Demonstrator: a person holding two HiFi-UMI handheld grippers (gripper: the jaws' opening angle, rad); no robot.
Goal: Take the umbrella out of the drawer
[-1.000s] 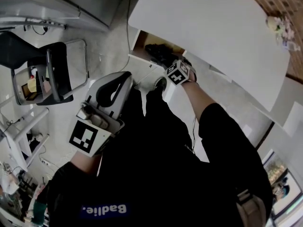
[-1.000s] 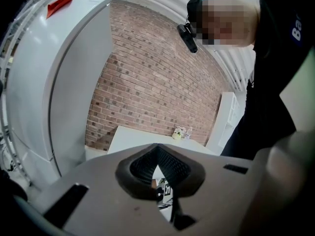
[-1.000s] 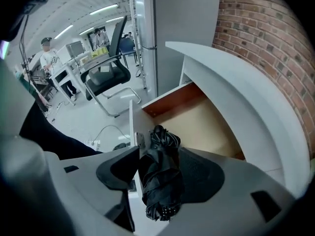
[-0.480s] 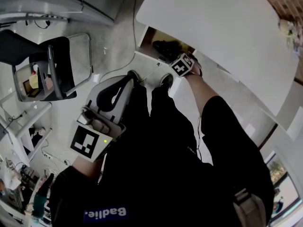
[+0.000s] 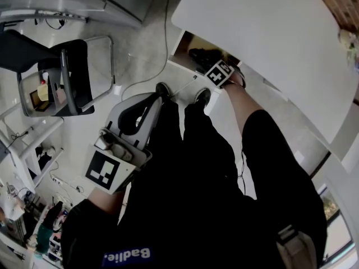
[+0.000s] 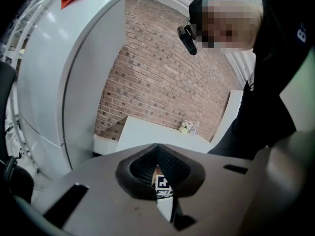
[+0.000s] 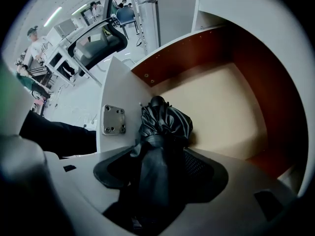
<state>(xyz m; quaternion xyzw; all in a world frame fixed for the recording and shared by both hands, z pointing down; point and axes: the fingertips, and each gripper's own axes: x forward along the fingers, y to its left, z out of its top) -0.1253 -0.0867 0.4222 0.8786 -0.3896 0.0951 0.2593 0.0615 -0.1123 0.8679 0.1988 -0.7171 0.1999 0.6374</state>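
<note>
A folded black umbrella [image 7: 165,124] lies in the open drawer [image 7: 221,107], against its front wall. In the head view the umbrella [image 5: 201,56] shows as a dark bundle in the drawer [image 5: 185,42] under the white desk. My right gripper [image 7: 157,166] points straight down over it. Its jaws have just been opening and stand wide, with the umbrella's near end between them and a gap beside the right pad. In the head view my right gripper [image 5: 210,66] is mostly hidden behind its marker cube. My left gripper [image 5: 154,97] hangs shut and empty over the person's legs.
The white desk top [image 5: 269,32] overhangs the drawer. A metal plate [image 7: 113,119] sits on the drawer's front panel. The person's shoes [image 5: 162,88] stand just before the drawer. A black chair [image 5: 61,77] stands at the left, and a cable [image 5: 162,27] runs across the floor.
My right gripper has sunk further into the drawer onto the umbrella. My left gripper has dropped a little.
</note>
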